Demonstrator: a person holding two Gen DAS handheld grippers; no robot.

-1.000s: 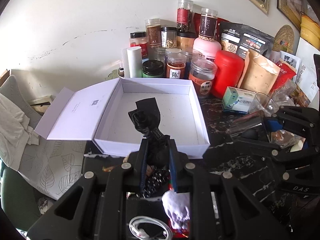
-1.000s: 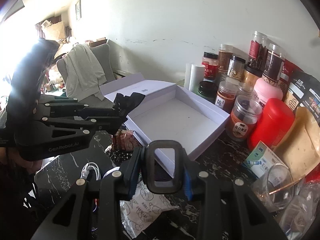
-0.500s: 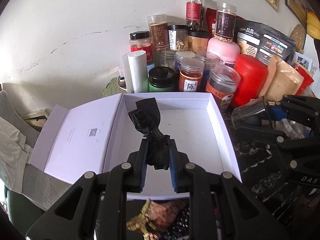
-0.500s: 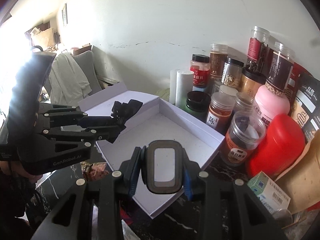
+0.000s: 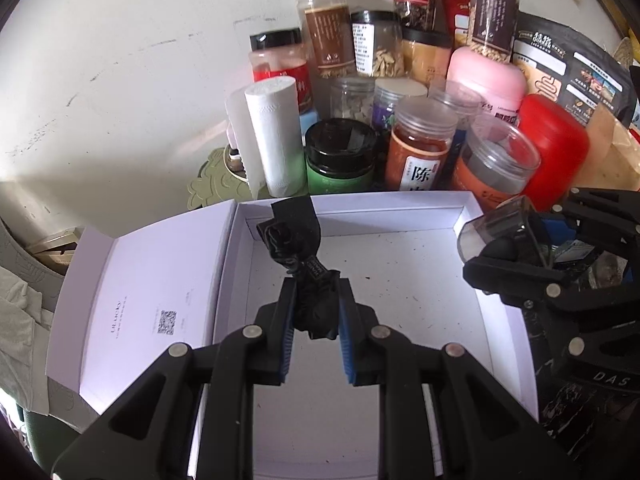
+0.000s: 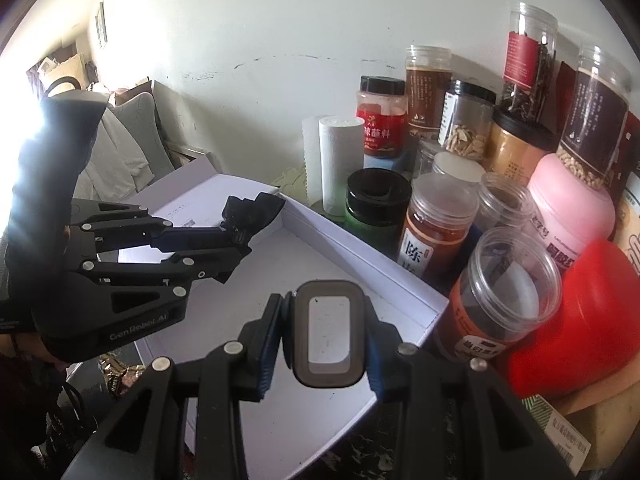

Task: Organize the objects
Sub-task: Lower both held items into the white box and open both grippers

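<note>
The left gripper has its jaws clenched on a black cloth bundle, held above the back left of the open white box. The right gripper grips a small dark-rimmed clear case over the box's right side. Jars crowd just behind the box's far wall; its lid flap lies open leftward. The table is dark marble.

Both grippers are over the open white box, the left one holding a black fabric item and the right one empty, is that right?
Not quite: the right gripper is shut on a small smoky clear container, as the right wrist view shows. The left gripper does hold the black fabric item over the open white box.
</note>
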